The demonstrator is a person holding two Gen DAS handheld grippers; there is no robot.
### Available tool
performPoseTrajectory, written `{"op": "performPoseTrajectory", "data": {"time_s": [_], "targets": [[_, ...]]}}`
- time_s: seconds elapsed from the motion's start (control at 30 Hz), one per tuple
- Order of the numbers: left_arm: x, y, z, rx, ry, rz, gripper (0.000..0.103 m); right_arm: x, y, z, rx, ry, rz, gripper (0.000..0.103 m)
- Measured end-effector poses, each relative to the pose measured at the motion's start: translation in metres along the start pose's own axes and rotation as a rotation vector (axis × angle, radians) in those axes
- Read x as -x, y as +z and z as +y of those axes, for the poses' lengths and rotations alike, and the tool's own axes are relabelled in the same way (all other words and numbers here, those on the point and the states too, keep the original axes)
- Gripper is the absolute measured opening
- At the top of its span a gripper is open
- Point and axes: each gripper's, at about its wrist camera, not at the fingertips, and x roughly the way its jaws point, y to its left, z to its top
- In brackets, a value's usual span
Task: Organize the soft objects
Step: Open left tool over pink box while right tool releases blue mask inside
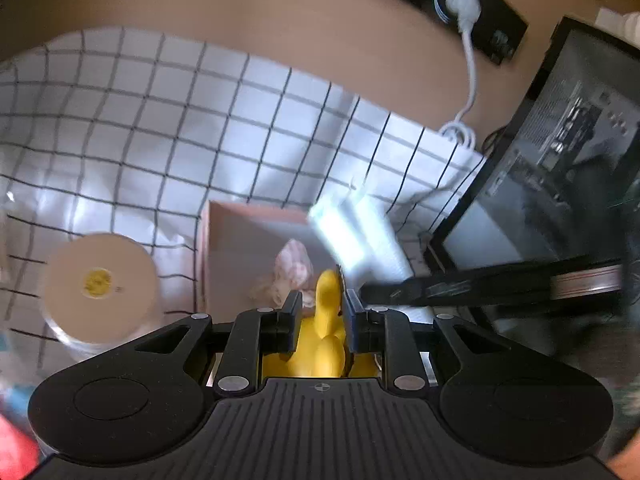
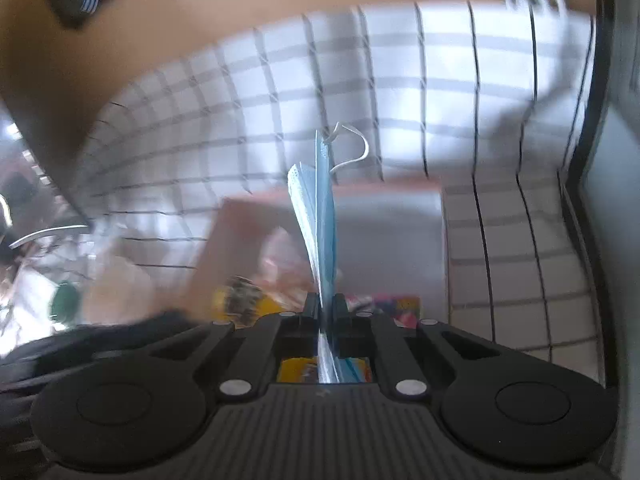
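My left gripper (image 1: 320, 308) is shut on a yellow soft toy (image 1: 326, 320), held above the near edge of a pink open box (image 1: 212, 248). A pale pink soft object (image 1: 294, 266) lies inside the box. In the left wrist view the blue face mask (image 1: 346, 232) appears over the box, held by the other black gripper (image 1: 440, 290). My right gripper (image 2: 323, 304) is shut on that blue face mask (image 2: 320, 216), which stands on edge with its white ear loop (image 2: 352, 148) at the top, above the pink box (image 2: 384, 240).
A white checked cloth (image 1: 160, 128) covers the brown table (image 1: 240, 8). A round white container (image 1: 98, 284) stands left of the box. A black monitor (image 1: 560, 168) stands at the right, a black power strip with a white plug (image 1: 464, 0) behind. Colourful items (image 2: 404, 308) lie near the box.
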Motion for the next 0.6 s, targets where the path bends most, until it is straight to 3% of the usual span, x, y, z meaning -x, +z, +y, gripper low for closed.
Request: {"op": "performPoseTrajectory", "data": {"time_s": [0.1,0.3,0.37,0.43,0.47,0.6], "targets": [[0.022,0.000,-0.001,-0.007,-0.004,-0.023,0.024,-0.023,-0.004,-0.008,-0.041,-0.067,0.051,0.002],[0.054,-0.017,0.011,-0.012,0.039,0.031,0.024,-0.019,-0.006,0.000,0.000,-0.073,0.044,0.009],[0.071,-0.026,0.020,-0.012,0.052,0.013,0.024,-0.007,-0.005,0.000,0.005,-0.059,0.020,0.016],[0.088,-0.034,0.032,-0.006,0.072,-0.011,0.024,0.010,-0.005,0.000,0.028,-0.061,-0.028,0.034],[0.096,-0.038,0.039,0.005,0.089,-0.021,0.024,0.019,-0.007,0.003,0.051,-0.070,-0.056,0.038],[0.126,-0.052,0.073,0.099,0.164,-0.050,0.024,0.047,-0.016,0.016,0.119,-0.071,-0.112,0.042]]}}
